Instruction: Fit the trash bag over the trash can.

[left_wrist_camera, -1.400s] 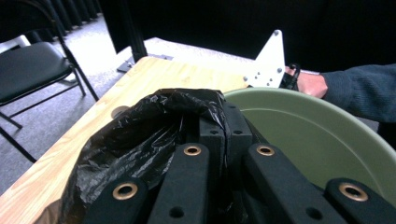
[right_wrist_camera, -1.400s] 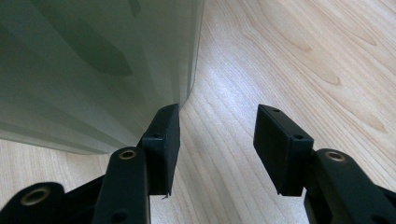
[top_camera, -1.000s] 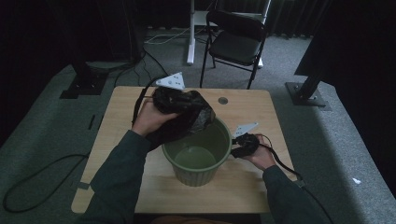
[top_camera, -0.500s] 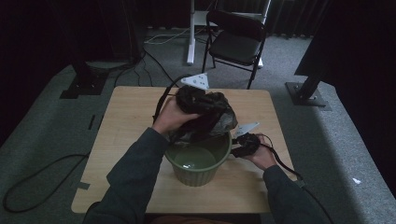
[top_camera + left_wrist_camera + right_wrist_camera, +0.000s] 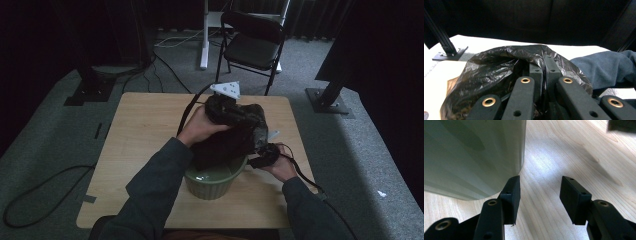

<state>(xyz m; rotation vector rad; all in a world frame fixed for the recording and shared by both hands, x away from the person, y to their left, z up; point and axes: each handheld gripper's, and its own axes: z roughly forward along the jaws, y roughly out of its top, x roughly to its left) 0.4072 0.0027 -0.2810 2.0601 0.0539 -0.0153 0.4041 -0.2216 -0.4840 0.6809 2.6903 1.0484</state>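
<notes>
A crumpled black plastic bag (image 5: 231, 135) hangs over the far side of a green ribbed pot (image 5: 215, 179) near the front of the wooden table (image 5: 145, 130). My left gripper (image 5: 227, 107) is shut on the bag's top edge; in the left gripper view the bag (image 5: 496, 67) wraps round the closed jaws of the left gripper (image 5: 543, 65). My right gripper (image 5: 264, 155) rests low at the pot's right side. In the right gripper view the right gripper (image 5: 539, 188) stands open with bare table between its jaws, and the pot's wall (image 5: 471, 155) is just to their left.
A black folding chair (image 5: 252, 45) stands behind the table, with a white stand leg (image 5: 204, 35) to its left. Cables (image 5: 50, 185) trail over the grey floor. The left half of the table is bare wood. A blue sleeve (image 5: 604, 67) lies to the right in the left gripper view.
My left hand has carried the black bag rightward and forward, from the pot's left rim to over its far right side. The right gripper has stayed beside the pot.
</notes>
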